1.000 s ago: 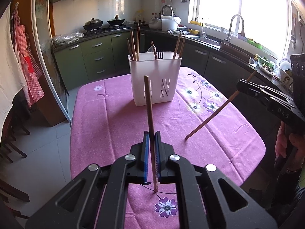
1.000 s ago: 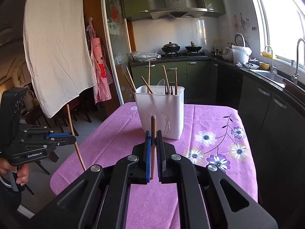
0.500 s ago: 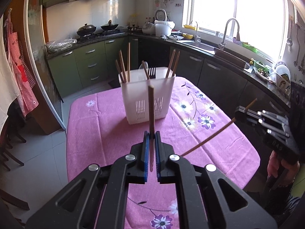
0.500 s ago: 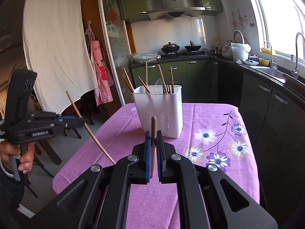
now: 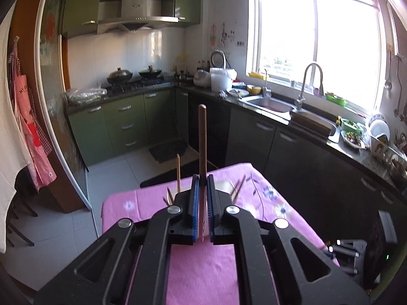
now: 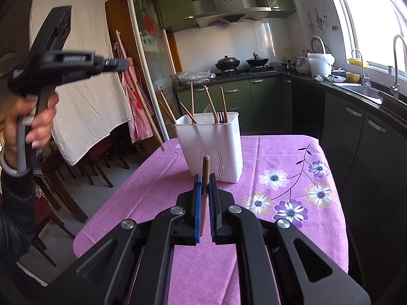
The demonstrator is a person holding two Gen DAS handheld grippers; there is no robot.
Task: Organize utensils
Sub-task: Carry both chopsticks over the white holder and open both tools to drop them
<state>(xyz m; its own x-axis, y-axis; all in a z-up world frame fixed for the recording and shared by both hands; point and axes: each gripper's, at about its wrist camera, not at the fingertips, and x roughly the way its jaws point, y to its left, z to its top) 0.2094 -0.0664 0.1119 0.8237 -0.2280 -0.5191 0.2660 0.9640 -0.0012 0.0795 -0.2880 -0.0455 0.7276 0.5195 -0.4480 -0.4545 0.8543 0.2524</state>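
On the worktop point(image 6: 267, 152), under a pink floral cloth in a green-cabineted kitchen, the white utensil holder point(image 6: 212, 147) is standing. Each hand-held gripper, left point(image 5: 202, 203) and right point(image 6: 204, 198), is clamping a chopstick point(image 5: 202, 139). Since a second ago, the left has been rising above the holder.

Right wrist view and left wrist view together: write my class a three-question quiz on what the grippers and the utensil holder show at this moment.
1. True or false: the left gripper is shut on a chopstick.
2. What does the right gripper hold? A) a fork B) a chopstick C) nothing
3. Fill in: the white utensil holder stands on a ____ floral tablecloth.

Key: 1 true. 2 B, the right gripper's chopstick sits between its blue pads. 3 pink.
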